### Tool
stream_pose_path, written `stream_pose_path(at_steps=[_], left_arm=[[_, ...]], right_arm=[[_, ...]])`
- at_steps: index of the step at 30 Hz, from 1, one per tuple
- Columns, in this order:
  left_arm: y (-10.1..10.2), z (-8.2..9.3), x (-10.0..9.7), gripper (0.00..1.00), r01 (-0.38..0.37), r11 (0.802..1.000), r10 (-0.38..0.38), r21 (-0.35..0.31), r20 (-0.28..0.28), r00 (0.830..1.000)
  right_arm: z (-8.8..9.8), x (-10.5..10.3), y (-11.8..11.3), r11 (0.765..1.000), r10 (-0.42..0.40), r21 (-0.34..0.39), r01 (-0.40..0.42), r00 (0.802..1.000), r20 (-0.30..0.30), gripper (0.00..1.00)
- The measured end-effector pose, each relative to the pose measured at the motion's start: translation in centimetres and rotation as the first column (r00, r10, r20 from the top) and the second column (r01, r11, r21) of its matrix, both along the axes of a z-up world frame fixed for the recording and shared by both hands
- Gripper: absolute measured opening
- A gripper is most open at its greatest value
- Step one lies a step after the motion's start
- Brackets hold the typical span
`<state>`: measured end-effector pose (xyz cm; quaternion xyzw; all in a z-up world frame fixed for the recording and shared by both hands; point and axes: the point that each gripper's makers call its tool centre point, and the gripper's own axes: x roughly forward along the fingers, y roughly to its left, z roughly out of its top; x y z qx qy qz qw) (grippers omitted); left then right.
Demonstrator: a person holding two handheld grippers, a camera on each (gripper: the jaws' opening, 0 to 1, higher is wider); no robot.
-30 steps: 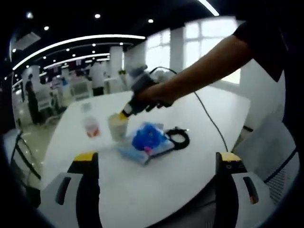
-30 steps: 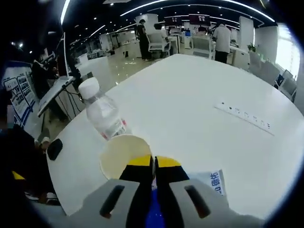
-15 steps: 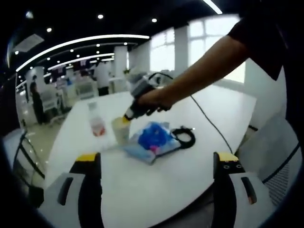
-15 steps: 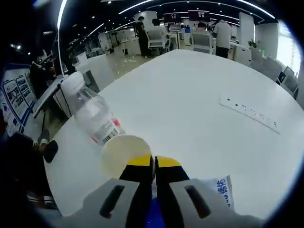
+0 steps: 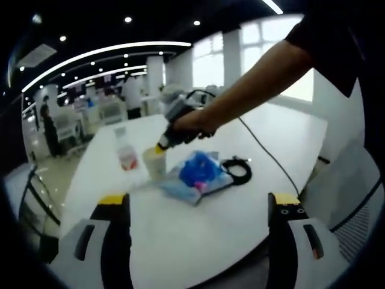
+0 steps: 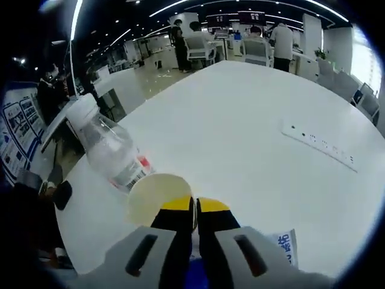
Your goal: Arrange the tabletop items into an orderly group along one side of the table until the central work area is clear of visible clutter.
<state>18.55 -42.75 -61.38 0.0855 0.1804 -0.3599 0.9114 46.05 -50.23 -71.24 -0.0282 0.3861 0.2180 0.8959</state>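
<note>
pinching paper cup [image 6: 157, 197] rim, bottle [image 6: 107, 147] beside

left gripper [image 5: 198, 208]: two wide grey jaws with yellow tips and a dark slot in each one
right gripper [image 6: 193, 208]: two grey jaws with yellow tips and black inner sides, a dark slot on each grey part
right gripper from far off [image 5: 161, 144]: a grey body with a small yellow tip
cable [image 5: 264, 147]: thin and black, coming from the grey body
sleeve [image 5: 337, 42]: short, dark, ending above the elbow
</note>
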Motion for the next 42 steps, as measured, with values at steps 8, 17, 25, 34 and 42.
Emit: stream_pose_path(at_steps=[8, 17, 25, 34, 42], left_arm=[[0.10, -0.01, 0.04, 0.91, -0.003, 1.000, 0.003, 0.003, 0.004, 1.000], [0.14, 0.07, 0.18, 0.90, -0.008, 1.000, 0.008, 0.003, 0.010, 1.000], [0.23, 0.00, 0.26, 0.90, -0.012, 1.000, 0.012, 0.005, 0.006, 1.000], [0.28, -0.03, 0.28, 0.89, -0.011, 1.000, 0.011, 0.011, 0.006, 1.000], [0.39, -0.01, 0.36, 0.88, -0.016, 1.000, 0.015, 0.010, 0.006, 1.000]], right_arm=[[-0.16, 0.24, 0.06, 1.000, 0.001, -0.008, -0.001, 1.000, -0.008, 0.01], [0.03, 0.34, 0.27, 1.000, 0.003, -0.017, -0.003, 1.000, -0.007, 0.01], [-0.01, 0.48, 0.24, 1.000, 0.007, -0.023, -0.008, 1.000, -0.007, 0.02], [0.00, 0.67, 0.06, 1.000, 0.003, -0.029, -0.004, 1.000, -0.005, 0.02], [0.18, 0.66, -0.17, 1.000, 0.001, -0.030, -0.001, 1.000, 0.002, 0.04]])
